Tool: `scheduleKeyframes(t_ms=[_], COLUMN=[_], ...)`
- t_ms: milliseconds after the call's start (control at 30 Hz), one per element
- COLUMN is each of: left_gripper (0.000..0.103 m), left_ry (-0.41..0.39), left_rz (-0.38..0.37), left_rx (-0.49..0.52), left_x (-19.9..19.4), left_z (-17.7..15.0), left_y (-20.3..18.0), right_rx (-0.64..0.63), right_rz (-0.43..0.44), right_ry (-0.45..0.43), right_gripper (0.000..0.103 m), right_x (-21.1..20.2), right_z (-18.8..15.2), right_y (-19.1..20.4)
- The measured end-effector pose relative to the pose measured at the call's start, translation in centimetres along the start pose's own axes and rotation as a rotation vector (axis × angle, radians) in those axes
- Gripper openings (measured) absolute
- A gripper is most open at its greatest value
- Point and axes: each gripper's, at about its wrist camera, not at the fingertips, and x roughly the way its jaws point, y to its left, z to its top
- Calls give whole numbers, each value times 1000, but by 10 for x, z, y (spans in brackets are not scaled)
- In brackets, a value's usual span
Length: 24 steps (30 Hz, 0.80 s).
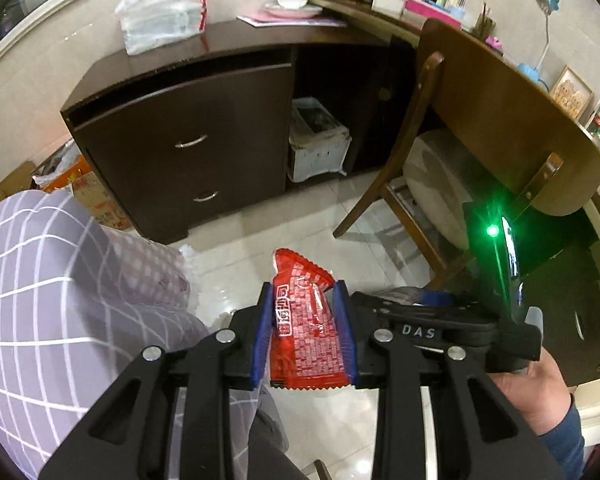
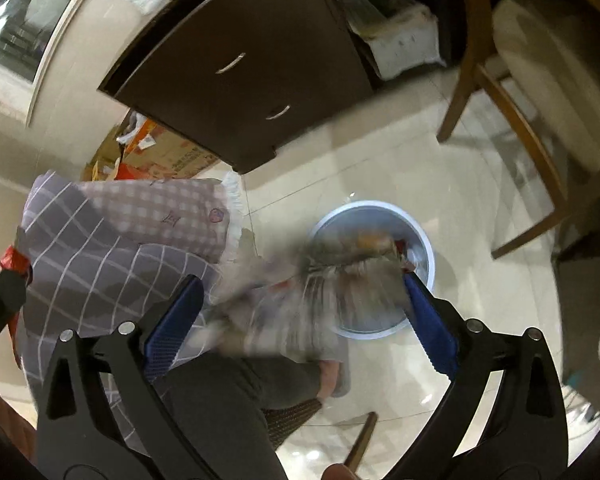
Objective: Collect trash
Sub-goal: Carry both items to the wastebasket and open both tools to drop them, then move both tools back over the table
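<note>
My left gripper is shut on a red snack wrapper, held above the tiled floor. The wrapper's tip also shows at the left edge of the right wrist view. My right gripper is open; a blurred crumpled piece of trash sits between its blue fingers, above a round white-rimmed bin on the floor. The bin holds some trash. The right gripper's body also shows in the left wrist view, to the right of my left gripper.
A dark drawer cabinet stands ahead, with a white plastic bag on top. A lined waste box sits in the recess beside it. A wooden chair is at right. A checked cushion and blanket lie at left. Cardboard boxes stand by the wall.
</note>
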Motion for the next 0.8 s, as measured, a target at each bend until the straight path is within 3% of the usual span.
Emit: scheduleKeyframes(t_ms=[400, 433, 467, 500, 567, 800], left_gripper=[32, 34, 46, 68, 86, 86], left_ry=[83, 95, 100, 95, 44, -23], left_rz=[-25, -29, -25, -13, 39, 50], left_rx=[50, 55, 62, 63, 51, 7], left_x=[34, 37, 38, 37, 28, -5], left_z=[10, 11, 12, 12, 13, 17], left_y=[-14, -15, -16, -16, -13, 3], right_rx=[60, 57, 54, 50, 44, 11], right_rz=[1, 4, 5, 6, 16, 31], right_ry=[-110, -121, -128, -137, -158, -186], right_gripper=[97, 97, 97, 97, 97, 97], right_x=[-39, -44, -48, -52, -62, -78], right_z=[6, 7, 8, 8, 9, 5], right_y=[-20, -18, -17, -14, -10, 14])
